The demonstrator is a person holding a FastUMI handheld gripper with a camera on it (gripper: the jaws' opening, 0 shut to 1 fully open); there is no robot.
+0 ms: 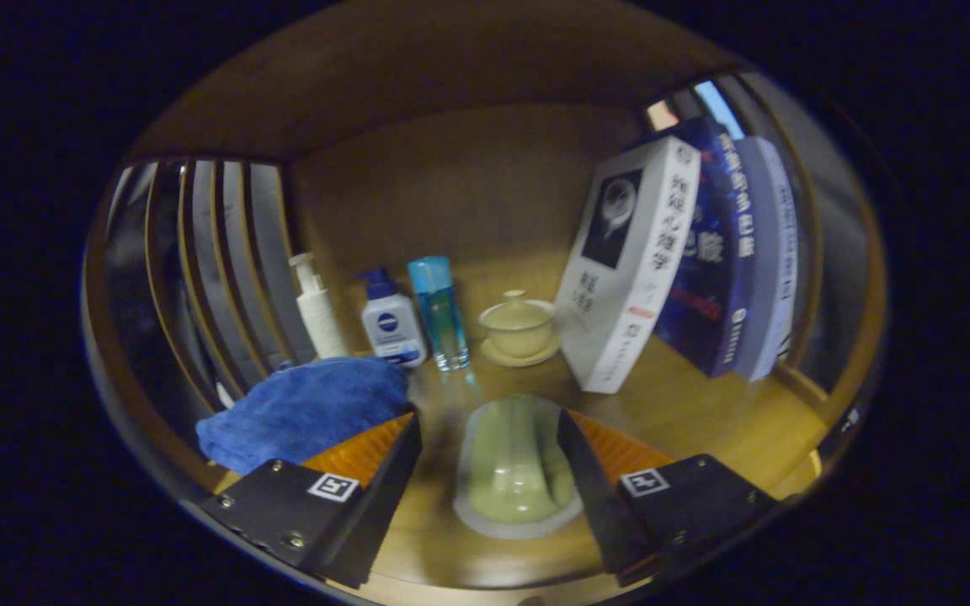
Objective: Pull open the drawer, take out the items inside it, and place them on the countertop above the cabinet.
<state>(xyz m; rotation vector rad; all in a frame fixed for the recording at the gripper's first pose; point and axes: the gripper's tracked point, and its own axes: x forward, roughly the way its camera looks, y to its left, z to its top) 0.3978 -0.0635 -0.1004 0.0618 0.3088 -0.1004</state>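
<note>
A pale green item with a whitish rim (514, 471) lies on the wooden countertop (704, 421), between my two fingers. My gripper (489, 421) is open. The right finger (586, 480) sits against the item's edge, while the left finger (384, 480) stands a little apart from it. A crumpled blue cloth (308, 408) rests on the countertop just beyond the left finger. The drawer is out of sight.
Along the back stand a white pump bottle (318, 307), a white bottle with a blue cap (391, 324), a clear blue bottle (440, 311) and a pale lidded cup on a saucer (519, 326). Leaning books (687, 261) fill the right. Wooden slats (215, 261) close the left side.
</note>
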